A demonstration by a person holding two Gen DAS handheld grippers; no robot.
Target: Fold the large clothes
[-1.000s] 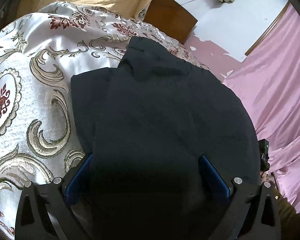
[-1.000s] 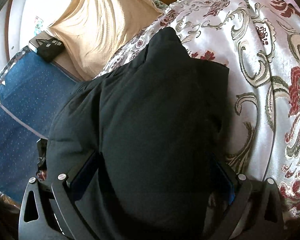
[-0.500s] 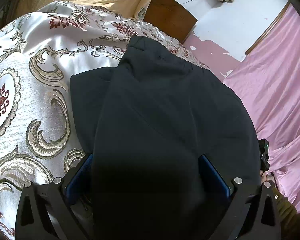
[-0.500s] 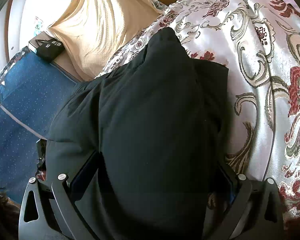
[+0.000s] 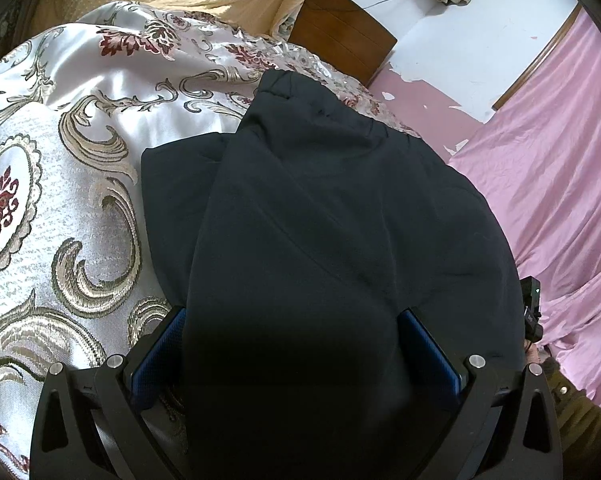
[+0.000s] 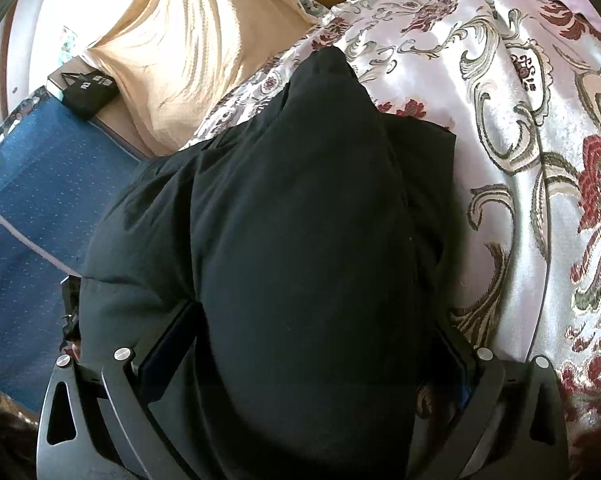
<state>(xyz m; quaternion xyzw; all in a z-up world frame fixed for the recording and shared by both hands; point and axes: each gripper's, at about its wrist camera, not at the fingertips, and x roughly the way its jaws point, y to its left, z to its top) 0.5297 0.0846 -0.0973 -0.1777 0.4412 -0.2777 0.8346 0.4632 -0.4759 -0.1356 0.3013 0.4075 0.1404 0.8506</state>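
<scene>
**A:** Start with the left wrist view. What has the left gripper (image 5: 292,344) got?

**B:** A thick wad of the dark garment (image 5: 340,208) fills the gap between its blue-padded fingers (image 5: 160,344), which stand wide apart with the cloth bulging over them. The bundle runs forward from the fingers and tapers to a narrow end lying on the patterned bedspread (image 5: 60,160). Out past the left finger, a flat lower layer of the same garment peeks from beneath the upper one.

**A:** So it is already doubled?

**B:** I'd judge so: at least one fold is in, with two layers stacked. Whether the pads truly pinch the cloth or it only lies between them, I cannot tell.

**A:** And the right wrist view?

**B:** Much the same. The right gripper (image 6: 304,360) has the garment heaped between its spread fingers (image 6: 168,344), hiding the inner faces. Ahead of the fingers the cloth narrows to a rounded tip on the bedspread; beyond the right finger a lower layer shows again.

**A:** What remains?

**B:** Likely laying this held edge down, squaring the layers and smoothing. The near edge is not yet settled flat, so the fold looks partway done, not finished.
</scene>
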